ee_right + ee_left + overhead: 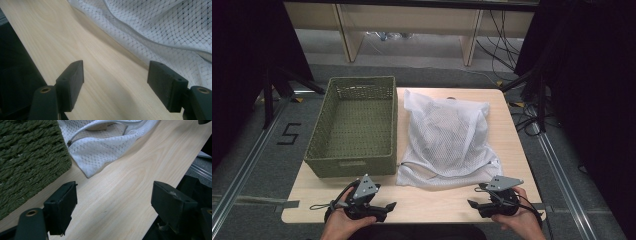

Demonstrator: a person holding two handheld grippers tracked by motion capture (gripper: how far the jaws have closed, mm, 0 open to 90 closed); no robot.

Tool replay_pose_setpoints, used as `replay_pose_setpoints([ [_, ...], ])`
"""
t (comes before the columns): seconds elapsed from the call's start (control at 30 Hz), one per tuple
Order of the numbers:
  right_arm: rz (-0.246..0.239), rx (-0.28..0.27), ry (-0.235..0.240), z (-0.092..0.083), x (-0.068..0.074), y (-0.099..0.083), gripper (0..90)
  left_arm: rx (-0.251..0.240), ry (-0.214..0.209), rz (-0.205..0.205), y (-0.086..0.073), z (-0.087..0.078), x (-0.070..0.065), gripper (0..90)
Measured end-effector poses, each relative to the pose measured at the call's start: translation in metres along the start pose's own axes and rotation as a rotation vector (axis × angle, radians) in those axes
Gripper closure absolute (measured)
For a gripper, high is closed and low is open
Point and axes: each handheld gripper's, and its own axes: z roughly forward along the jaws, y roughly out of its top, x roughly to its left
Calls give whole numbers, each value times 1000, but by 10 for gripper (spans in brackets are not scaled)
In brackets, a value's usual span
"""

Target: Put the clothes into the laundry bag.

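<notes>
A white mesh laundry bag (446,137) lies flat on the wooden table (442,200), its zip edge toward the near side. Left of it stands an olive woven basket (354,125) with nothing inside. My left gripper (388,206) rests near the table's front edge below the basket, open and holding nothing; its own view shows the basket wall (27,162) and the bag's zipped corner (100,147) ahead. My right gripper (473,204) sits at the front right, open too, with the mesh bag (160,27) just beyond its jaws.
The table stands on grey floor with metal rails on both sides and a tape mark "5" (288,133) at left. Wooden shelf legs (347,35) and cables (502,35) sit behind. Bare wood runs along the front edge between the grippers.
</notes>
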Motion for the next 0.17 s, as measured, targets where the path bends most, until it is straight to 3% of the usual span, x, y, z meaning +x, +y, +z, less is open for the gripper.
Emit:
replay_pose_setpoints([
  [0.03,-14,-8,-8,1,-1,0,306,-1,0,4,0,0,0,208],
  [0.07,-1,-3,-4,0,-1,0,306,0,0,13,1,0,1,208],
  [0.1,-2,-2,-3,0,-1,0,306,2,0,-8,1,1,0,208],
  [0.17,9,1,-5,0,0,0,306,15,-4,8,1,2,1,208],
])
